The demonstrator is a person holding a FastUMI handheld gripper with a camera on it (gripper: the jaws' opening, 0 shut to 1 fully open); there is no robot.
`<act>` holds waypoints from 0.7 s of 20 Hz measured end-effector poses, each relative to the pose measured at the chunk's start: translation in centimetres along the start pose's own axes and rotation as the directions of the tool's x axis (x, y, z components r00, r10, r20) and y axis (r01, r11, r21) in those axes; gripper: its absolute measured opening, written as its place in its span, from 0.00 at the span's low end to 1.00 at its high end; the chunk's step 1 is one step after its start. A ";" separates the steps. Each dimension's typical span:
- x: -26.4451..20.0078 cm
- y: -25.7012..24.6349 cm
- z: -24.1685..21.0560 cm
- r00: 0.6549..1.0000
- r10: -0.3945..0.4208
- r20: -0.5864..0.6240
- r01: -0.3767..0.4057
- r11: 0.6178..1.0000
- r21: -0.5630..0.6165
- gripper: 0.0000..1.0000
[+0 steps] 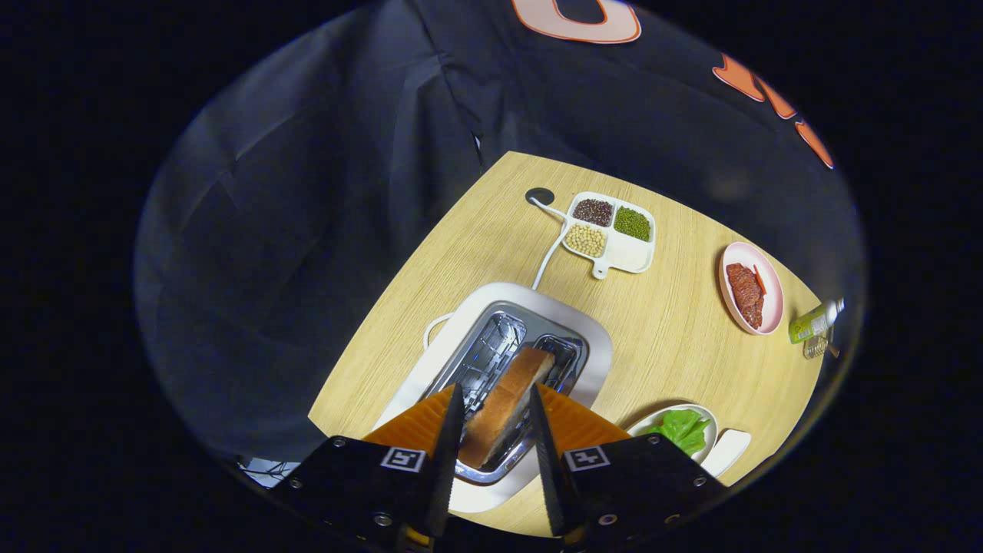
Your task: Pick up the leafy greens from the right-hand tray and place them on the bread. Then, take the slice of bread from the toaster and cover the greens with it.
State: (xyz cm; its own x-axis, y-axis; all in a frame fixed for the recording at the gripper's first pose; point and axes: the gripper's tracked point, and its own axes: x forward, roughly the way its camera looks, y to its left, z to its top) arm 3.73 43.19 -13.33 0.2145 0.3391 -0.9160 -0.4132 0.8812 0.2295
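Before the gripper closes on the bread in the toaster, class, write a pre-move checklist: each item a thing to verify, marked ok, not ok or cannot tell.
1. Bread slice stands in a toaster slot: ok.
2. Slice lies between the fingers of the gripper: ok.
3. Fingers open, a gap showing on each side of the slice: ok.
4. Both fingers pressing on the slice: not ok, not yet.
5. Leafy greens already on the base bread: not ok, they sit in a white dish beside the toaster.
6. How deep the fingertips reach down the slice: cannot tell.

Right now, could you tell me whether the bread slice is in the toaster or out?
In: the bread slice stands in the toaster slot, between the open gripper fingers.
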 end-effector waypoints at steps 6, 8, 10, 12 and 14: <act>-0.2 -1.2 0.1 0.999 -0.027 0.033 0.026 0.999 0.041 0.19; -0.7 -1.4 0.3 0.999 -0.002 0.050 -0.001 0.998 0.061 0.17; -1.6 -1.6 0.8 0.997 0.012 0.080 -0.017 0.998 0.064 0.16; -2.8 -1.8 1.2 0.993 0.021 0.114 -0.028 0.998 0.062 0.16; -4.2 -1.7 1.6 0.987 0.045 0.152 -0.055 0.997 0.061 0.16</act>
State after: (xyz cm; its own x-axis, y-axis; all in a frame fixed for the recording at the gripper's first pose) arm 4.91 40.81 -9.31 0.3274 0.4245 -0.8442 -0.3699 0.8797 0.2989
